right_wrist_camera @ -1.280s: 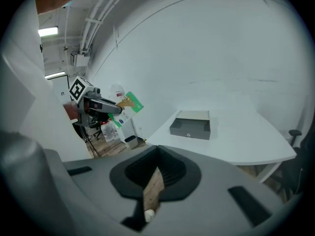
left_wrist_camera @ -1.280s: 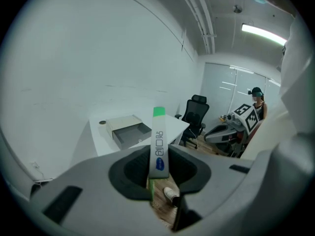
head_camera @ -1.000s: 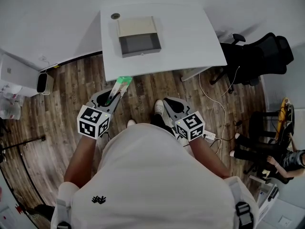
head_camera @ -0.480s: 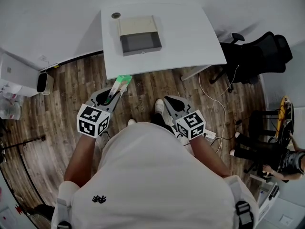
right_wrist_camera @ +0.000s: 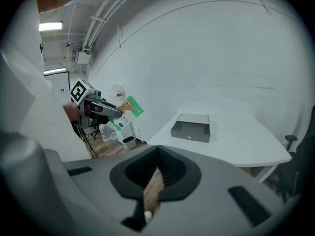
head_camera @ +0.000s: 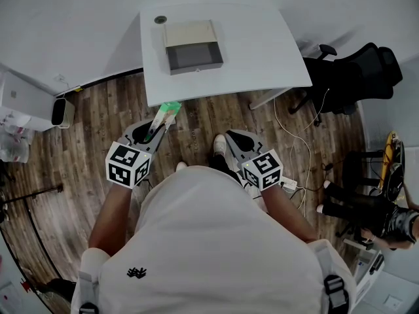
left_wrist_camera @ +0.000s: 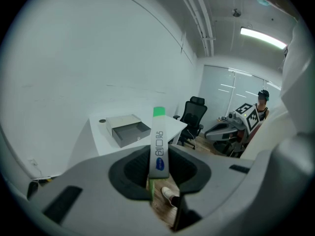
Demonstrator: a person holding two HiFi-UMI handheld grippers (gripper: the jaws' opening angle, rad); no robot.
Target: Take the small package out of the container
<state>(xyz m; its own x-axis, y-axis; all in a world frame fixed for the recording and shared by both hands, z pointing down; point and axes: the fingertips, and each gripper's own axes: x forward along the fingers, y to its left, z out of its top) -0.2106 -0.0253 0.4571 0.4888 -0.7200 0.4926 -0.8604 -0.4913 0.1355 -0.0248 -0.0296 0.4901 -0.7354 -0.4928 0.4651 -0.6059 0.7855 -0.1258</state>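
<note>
Reveals blue print on package point(left_wrist_camera: 159, 151) pinched in left tongs point(left_wrist_camera: 158, 176) only from left gripper view. Leaves right tongs point(right_wrist_camera: 152, 181) slightly spread, empty. Matches earlier frame throughout.

Lighting: bright, even, indoor, from a ceiling strip lamp point(left_wrist_camera: 263, 37) that is slightly blown out in both gripper views. White wall point(head_camera: 78, 18) and table point(head_camera: 262, 51) are close to overexposed; shadows faint and soft-edged. Optics: strong fisheye bending, black vignette at the gripper views' corners. Focus: small package point(left_wrist_camera: 159, 151) print legible; left gripper point(left_wrist_camera: 158, 181) shell in the foreground soft, featureless.
</note>
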